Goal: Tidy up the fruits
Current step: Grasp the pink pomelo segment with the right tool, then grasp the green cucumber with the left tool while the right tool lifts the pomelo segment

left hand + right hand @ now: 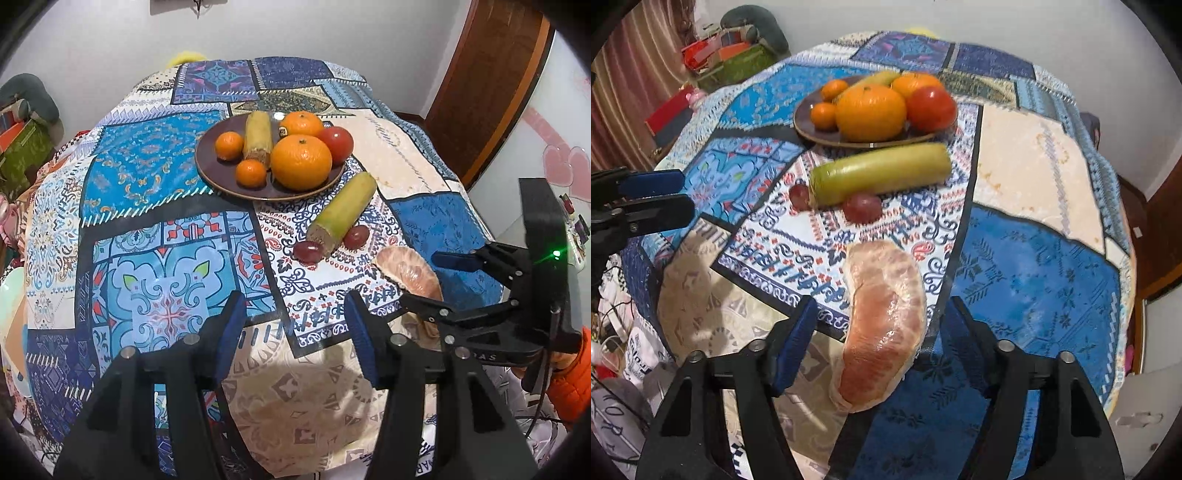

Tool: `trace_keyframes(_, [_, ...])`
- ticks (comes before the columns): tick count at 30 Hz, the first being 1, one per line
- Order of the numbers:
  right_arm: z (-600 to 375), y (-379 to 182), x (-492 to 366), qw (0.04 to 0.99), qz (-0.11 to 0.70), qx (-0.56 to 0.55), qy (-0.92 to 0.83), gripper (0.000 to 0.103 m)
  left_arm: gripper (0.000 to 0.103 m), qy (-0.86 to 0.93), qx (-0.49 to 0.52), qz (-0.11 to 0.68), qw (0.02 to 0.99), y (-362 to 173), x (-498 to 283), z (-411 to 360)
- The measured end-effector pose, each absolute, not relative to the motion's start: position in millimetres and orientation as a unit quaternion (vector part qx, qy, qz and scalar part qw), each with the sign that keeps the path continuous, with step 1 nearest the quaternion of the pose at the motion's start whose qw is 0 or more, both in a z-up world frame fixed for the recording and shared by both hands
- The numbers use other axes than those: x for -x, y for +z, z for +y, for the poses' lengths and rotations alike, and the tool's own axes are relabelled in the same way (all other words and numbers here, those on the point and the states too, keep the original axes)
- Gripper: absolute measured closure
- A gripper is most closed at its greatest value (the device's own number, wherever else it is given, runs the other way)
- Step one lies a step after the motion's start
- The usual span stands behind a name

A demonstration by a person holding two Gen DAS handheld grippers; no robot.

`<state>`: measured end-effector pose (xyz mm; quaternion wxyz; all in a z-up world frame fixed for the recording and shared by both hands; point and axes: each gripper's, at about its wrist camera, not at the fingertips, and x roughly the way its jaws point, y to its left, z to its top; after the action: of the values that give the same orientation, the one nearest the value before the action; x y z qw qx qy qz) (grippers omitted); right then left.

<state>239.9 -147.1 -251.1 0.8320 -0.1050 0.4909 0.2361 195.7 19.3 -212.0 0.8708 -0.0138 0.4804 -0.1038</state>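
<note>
Straddling pomelo segment point(882, 325): right hand-held gripper point(877, 332), fingers spread, nothing gripped yet, prob. lining up pickup. Left hand-held gripper point(295, 332) released, idle over counter point(147, 184). Plate point(207, 162) w/ oranges beyond.

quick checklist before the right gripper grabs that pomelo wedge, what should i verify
1. Right gripper open: ok, its jaws stand wide apart.
2. Peeled pomelo segment between the fingers: ok, it lies lengthwise in the gap; whether the pads touch it, cannot tell.
3. Left gripper out of the way: ok, open and empty, off to the side.
4. Free space on the brown plate: not ok, crowded with oranges, a tomato and a sugarcane piece; only the near-left rim is bare.
5. Path to the plate: not ok, the loose sugarcane piece and two red grapes lie between.
</note>
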Motion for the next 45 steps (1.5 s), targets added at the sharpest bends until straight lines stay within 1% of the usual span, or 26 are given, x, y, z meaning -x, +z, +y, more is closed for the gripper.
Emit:
trace_keyframes(4, [-145,-265,-246,0.817,0.514,0.096,0.243,0.041,0.048,-0.105,0.015,0.482,0.87,-215,-199,19])
trace_keyframes(7, [-145,-270,-248,0.815,0.515,0.088,0.25,0.042,0.048,-0.105,0.014,0.484,0.869,-217,-203,17])
trace_keyframes(10, [-147,-270,-250,0.818,0.512,0.079,0.248,0.051,0.048,-0.105,0.015,0.487,0.867,-220,-208,16])
trace_keyframes(11, [-148,-269,-251,0.821,0.51,0.076,0.246,0.059,0.048,-0.106,0.016,0.487,0.867,-220,-209,16])
trace_keyframes(12, [-152,-269,-253,0.822,0.509,0.073,0.246,0.061,0.048,-0.105,0.016,0.488,0.866,-221,-210,15])
trace_keyframes(20, [-162,-264,-252,0.832,0.494,0.053,0.247,0.062,0.048,-0.112,0.007,0.489,0.865,-220,-230,7])
trace_keyframes(27, [-189,-238,-262,0.855,0.464,0.035,0.229,0.062,0.048,-0.135,0.001,0.5,0.856,-221,-262,-15])
trace_keyframes(33, [-210,-222,-271,0.867,0.446,0.029,0.218,0.062,0.048,-0.149,-0.026,0.516,0.843,-232,-295,-44])
trace_keyframes(40, [-223,-233,-282,0.863,0.456,-0.001,0.218,0.062,0.048,-0.165,-0.076,0.535,0.825,-251,-322,-72])
trace_keyframes(45, [-225,-246,-290,0.857,0.465,-0.012,0.22,0.062,0.048,-0.17,-0.079,0.543,0.818,-260,-334,-76])
